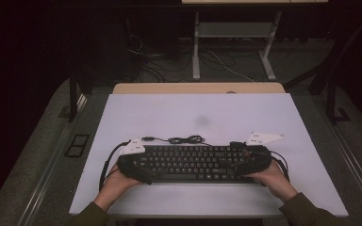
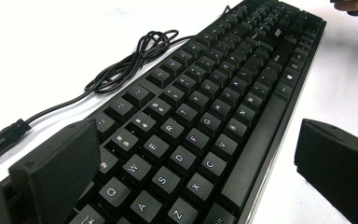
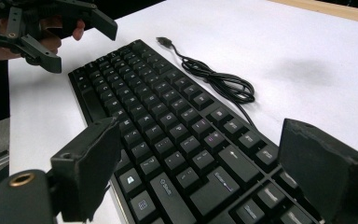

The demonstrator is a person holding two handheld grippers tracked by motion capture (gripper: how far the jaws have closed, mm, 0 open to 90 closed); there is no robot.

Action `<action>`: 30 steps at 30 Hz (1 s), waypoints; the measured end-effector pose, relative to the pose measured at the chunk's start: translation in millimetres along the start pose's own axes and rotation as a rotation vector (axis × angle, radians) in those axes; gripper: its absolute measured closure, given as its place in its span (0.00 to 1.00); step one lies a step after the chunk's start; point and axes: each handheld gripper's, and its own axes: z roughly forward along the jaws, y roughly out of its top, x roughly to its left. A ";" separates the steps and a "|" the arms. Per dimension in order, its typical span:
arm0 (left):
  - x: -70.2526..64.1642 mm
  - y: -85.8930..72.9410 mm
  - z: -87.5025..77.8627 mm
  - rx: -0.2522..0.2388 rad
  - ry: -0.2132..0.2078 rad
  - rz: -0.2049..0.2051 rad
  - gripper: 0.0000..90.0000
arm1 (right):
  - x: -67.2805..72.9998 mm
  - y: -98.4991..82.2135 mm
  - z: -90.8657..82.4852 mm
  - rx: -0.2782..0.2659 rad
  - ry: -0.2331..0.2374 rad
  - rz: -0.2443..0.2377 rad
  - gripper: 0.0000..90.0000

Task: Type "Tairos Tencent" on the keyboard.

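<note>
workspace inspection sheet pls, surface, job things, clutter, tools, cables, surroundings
surface: white table top, faint grey smudge behind the keyboard.
job's things: black keyboard lying flat near the front edge, keys up.
clutter: nothing seen.
grippers: left tool open, jaws straddling the keyboard's left end; right tool open, jaws straddling its right end; whether the jaws touch it cannot be told.
cables: keyboard cable loosely coiled behind the keyboard, its plug loose on the table; a tool cable loops at the left.
surroundings: dark room, white desk frame and floor wires beyond the table.
</note>
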 end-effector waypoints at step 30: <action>1.2 -0.4 0.8 -0.003 -0.003 0.000 0.00 | 8.4 3.0 20.2 0.050 0.110 -0.039 0.64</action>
